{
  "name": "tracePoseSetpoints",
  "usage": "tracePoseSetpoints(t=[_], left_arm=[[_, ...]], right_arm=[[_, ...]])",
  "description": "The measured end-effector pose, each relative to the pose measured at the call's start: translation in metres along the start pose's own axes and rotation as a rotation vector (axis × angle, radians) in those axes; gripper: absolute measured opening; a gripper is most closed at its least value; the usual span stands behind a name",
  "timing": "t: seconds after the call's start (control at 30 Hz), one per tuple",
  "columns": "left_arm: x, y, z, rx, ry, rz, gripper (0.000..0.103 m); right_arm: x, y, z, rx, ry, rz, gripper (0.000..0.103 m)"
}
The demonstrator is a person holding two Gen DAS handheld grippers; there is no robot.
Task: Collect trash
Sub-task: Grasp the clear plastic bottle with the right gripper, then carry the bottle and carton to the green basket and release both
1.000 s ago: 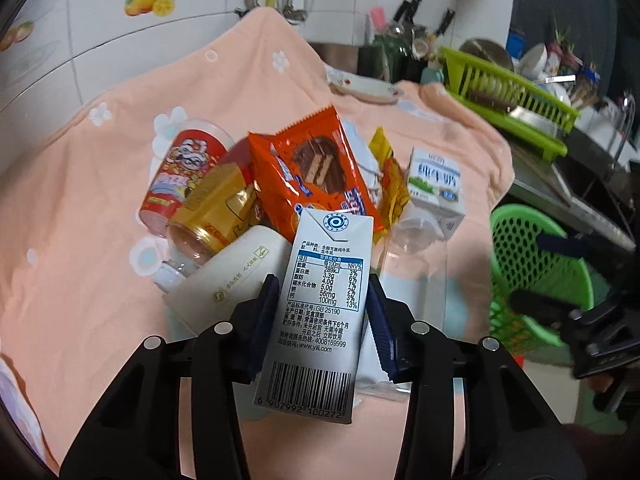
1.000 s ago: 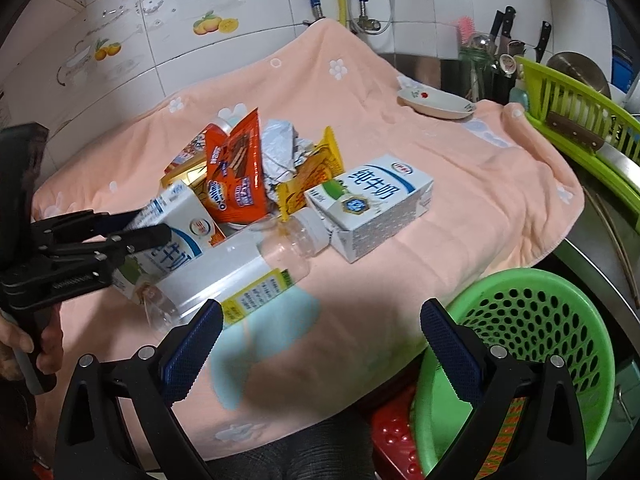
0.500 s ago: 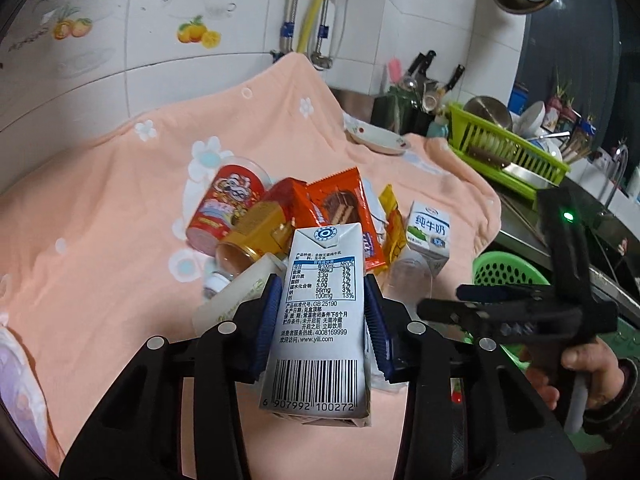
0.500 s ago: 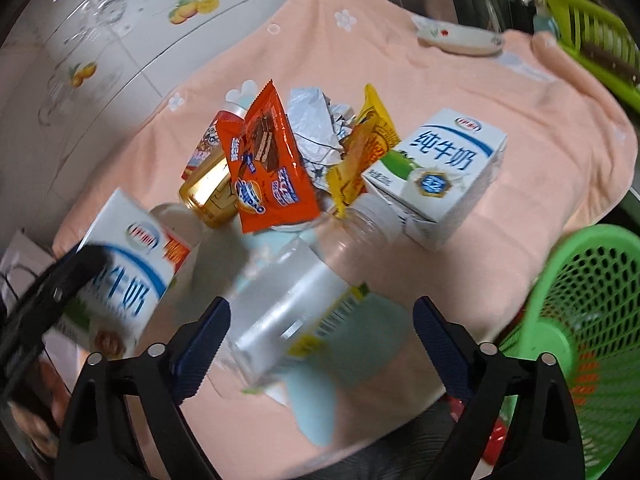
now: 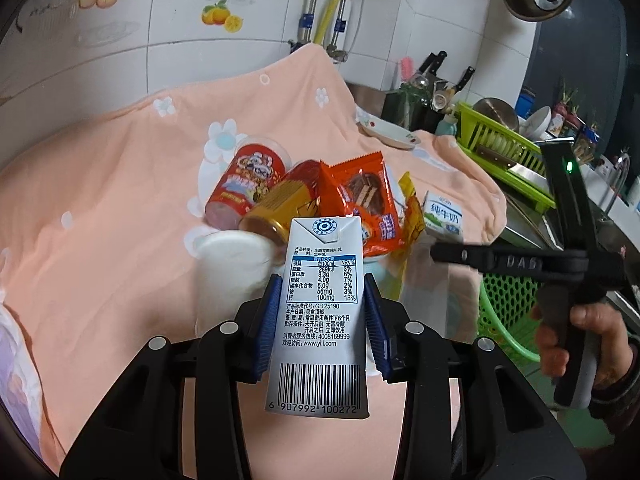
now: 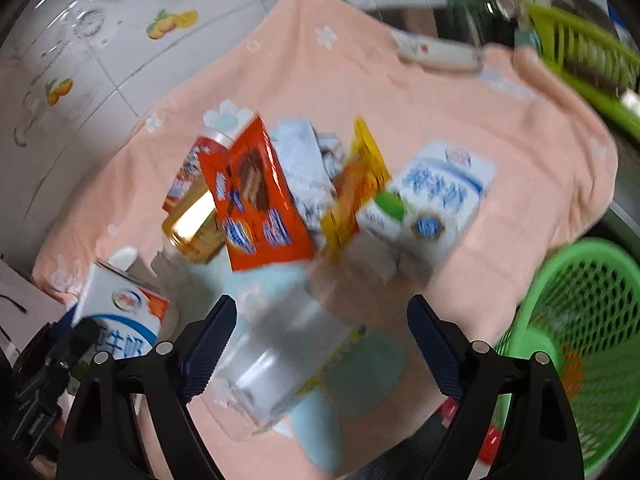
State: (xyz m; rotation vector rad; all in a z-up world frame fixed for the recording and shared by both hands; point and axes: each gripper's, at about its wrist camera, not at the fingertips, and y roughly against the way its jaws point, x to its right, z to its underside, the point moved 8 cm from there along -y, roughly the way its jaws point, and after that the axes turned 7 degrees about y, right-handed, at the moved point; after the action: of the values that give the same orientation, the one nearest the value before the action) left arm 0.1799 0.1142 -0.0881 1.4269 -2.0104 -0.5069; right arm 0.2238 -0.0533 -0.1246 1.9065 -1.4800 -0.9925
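Left gripper [image 5: 322,324]: jaws clamped on a white milk carton [image 5: 320,312], blue pads pressing its two narrow sides, barcode end nearest the camera, carton lifted clear of the cloth. The jaws have eased slightly closer on the carton over the last moment. Right gripper [image 6: 320,344]: jaws spread wide and just narrowing, nothing gripped; a clear plastic bottle [image 6: 280,364] lies on its side between them, pads apart from it, picture blurred. Surface: covered by a peach flowered cloth [image 5: 120,208] set against a tiled wall. Trash pile at mid-cloth: red snack cup [image 5: 246,184] lying on its side; gold can [image 5: 280,208] beside it, mouth toward the camera; orange wafer wrapper [image 5: 364,204] leaning over the can; yellow wrapper [image 5: 412,216] just right of it; crumpled white foil [image 6: 308,168] behind the wrappers; second milk carton [image 5: 444,216] lying at the right of the pile; white paper cup [image 5: 232,264] near the held carton. Green mesh basket [image 6: 580,332]: below the right edge of the cloth. A hand [image 5: 560,344] holds the right gripper's handle, seen from the left wrist view. White dish [image 5: 388,132]: far edge of the cloth. Green dish rack [image 5: 500,148]: to the right, beyond the cloth.
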Motion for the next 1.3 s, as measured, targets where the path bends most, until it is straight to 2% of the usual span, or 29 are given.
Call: tracePoseSetpoints(t=[0.3, 0.47, 0.63, 0.77, 0.97, 1.03, 1.07, 1.1, 1.17, 1.23, 1.3], left_arm=[[-0.004, -0.021, 0.016, -0.066, 0.001, -0.003, 0.039], [-0.006, -0.029, 0.022, -0.087, -0.001, -0.008, 0.039], [-0.007, -0.031, 0.028, -0.102, -0.001, -0.010, 0.039], [-0.008, -0.032, 0.030, -0.106, -0.004, -0.013, 0.040], [-0.007, -0.034, 0.032, -0.108, -0.015, -0.020, 0.040], [-0.007, -0.035, 0.032, -0.110, -0.018, -0.025, 0.040], [-0.007, -0.035, 0.032, -0.113, -0.018, -0.028, 0.040], [-0.007, -0.035, 0.032, -0.114, -0.017, -0.030, 0.040], [-0.006, -0.036, 0.032, -0.119, -0.020, -0.036, 0.041], [-0.005, -0.040, 0.033, -0.136, -0.021, -0.041, 0.044], [-0.005, -0.044, 0.036, -0.151, -0.022, -0.058, 0.057]], right_arm=[[-0.018, -0.006, -0.017, 0.015, 0.081, -0.055, 0.076], [-0.017, -0.008, 0.003, -0.034, 0.050, -0.032, 0.076], [-0.006, -0.022, 0.023, -0.099, -0.040, -0.006, 0.078], [-0.003, -0.032, 0.023, -0.112, -0.118, -0.005, 0.085], [-0.001, -0.056, 0.022, -0.178, -0.186, 0.013, 0.087], [-0.002, -0.058, 0.020, -0.181, -0.171, 0.028, 0.086], [-0.002, -0.058, 0.020, -0.180, -0.164, 0.033, 0.081], [-0.001, -0.058, 0.019, -0.180, -0.158, 0.039, 0.080], [-0.001, -0.056, 0.020, -0.187, -0.154, 0.010, 0.077], [0.001, -0.053, 0.023, -0.191, -0.151, -0.024, 0.074], [0.004, -0.049, 0.026, -0.190, -0.138, -0.042, 0.071]])
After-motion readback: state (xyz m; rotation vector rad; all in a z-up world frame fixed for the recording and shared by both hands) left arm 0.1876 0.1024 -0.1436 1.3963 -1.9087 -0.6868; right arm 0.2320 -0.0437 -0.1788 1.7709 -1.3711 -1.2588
